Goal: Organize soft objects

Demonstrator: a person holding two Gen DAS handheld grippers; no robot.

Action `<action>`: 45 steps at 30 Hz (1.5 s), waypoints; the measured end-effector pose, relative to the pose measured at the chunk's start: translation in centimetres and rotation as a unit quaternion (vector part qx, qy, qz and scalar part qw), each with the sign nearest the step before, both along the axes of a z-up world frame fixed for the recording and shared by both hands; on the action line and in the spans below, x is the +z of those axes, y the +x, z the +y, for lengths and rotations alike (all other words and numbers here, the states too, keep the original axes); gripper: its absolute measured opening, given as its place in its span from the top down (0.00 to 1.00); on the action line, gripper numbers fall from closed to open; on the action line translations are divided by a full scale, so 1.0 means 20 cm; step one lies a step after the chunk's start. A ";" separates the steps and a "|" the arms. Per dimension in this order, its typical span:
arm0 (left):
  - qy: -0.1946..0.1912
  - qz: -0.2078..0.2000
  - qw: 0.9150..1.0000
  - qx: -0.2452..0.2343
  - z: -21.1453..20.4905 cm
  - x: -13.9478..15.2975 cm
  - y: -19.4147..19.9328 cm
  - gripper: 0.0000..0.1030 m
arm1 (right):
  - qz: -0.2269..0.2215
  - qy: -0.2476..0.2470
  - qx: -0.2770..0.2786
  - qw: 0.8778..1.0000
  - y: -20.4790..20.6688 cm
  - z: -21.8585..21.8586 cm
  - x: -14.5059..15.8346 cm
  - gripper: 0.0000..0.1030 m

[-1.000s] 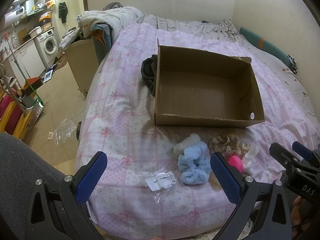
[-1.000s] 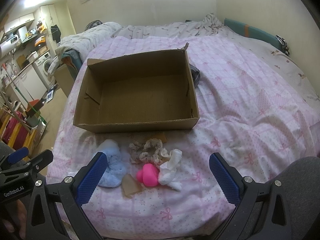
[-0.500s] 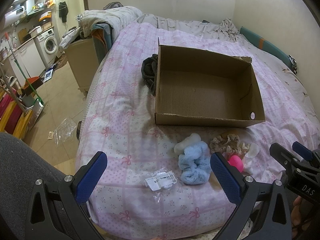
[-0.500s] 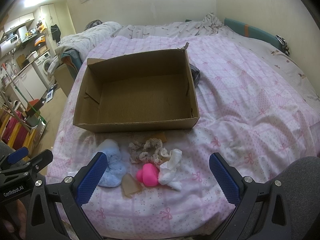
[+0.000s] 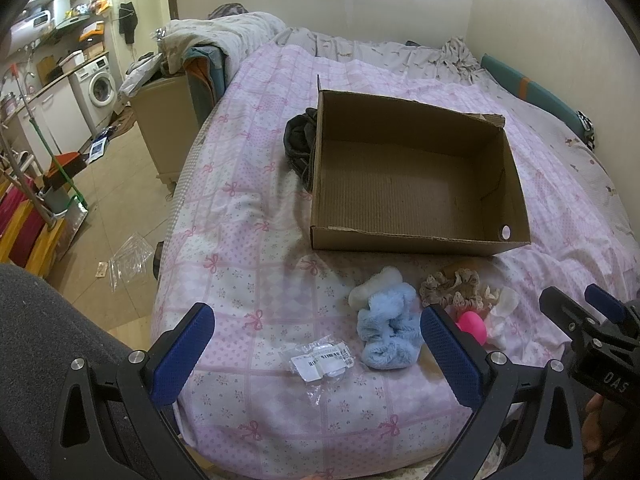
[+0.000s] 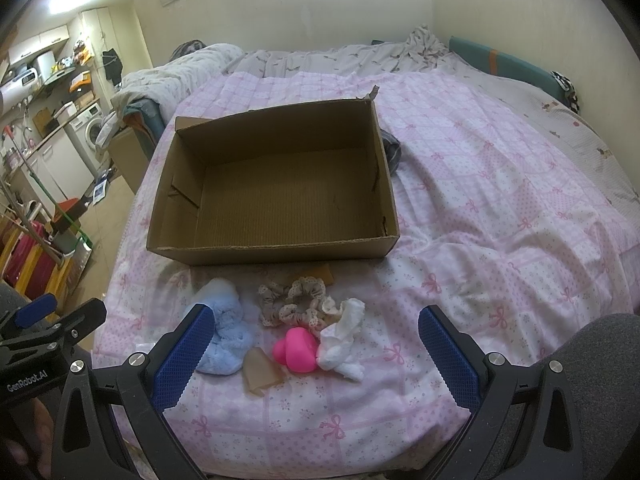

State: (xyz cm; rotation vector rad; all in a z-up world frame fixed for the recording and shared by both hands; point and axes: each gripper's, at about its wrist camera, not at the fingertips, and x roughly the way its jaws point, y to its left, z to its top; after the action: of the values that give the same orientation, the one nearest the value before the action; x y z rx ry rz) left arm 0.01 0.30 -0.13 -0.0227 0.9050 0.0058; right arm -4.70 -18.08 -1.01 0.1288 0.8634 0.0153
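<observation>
An empty brown cardboard box (image 5: 416,236) (image 6: 272,250) lies on the pink patterned bedspread. In front of it lies a cluster of soft things: a fluffy blue scrunchie (image 5: 390,330) (image 6: 228,340), beige lace scrunchies (image 5: 454,286) (image 6: 294,300), a pink heart-shaped piece (image 6: 296,350) (image 5: 472,326), a white cloth (image 6: 342,340) and a tan piece (image 6: 260,370). My left gripper (image 5: 318,354) hovers open over the bed's near edge, left of the cluster. My right gripper (image 6: 316,360) is open, its fingers either side of the cluster and short of it.
A small clear plastic bag with a label (image 5: 322,362) lies near the blue scrunchie. Dark clothing (image 5: 298,144) rests against the box's far left side. Left of the bed are a floor with clutter, a beige cabinet (image 5: 166,120) and a washing machine (image 5: 98,88).
Both views have barely shifted. Nothing has been picked up or moved.
</observation>
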 end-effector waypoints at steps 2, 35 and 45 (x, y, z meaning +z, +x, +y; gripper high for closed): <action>0.000 0.000 1.000 0.000 0.00 0.00 0.00 0.00 | 0.000 0.000 0.000 1.000 0.00 0.00 0.00 0.00; 0.000 0.001 1.000 0.000 0.00 0.00 0.00 0.00 | -0.001 -0.001 0.001 1.000 0.00 0.00 0.00 0.00; 0.005 0.010 1.000 -0.008 0.00 0.01 0.01 0.00 | 0.016 0.016 0.005 1.000 0.04 -0.01 0.02 0.00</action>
State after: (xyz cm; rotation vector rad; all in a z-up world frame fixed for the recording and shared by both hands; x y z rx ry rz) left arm 0.13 0.32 0.02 -0.0060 0.9258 -0.0041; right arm -3.89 -18.36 -0.65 0.1560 0.8956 0.0360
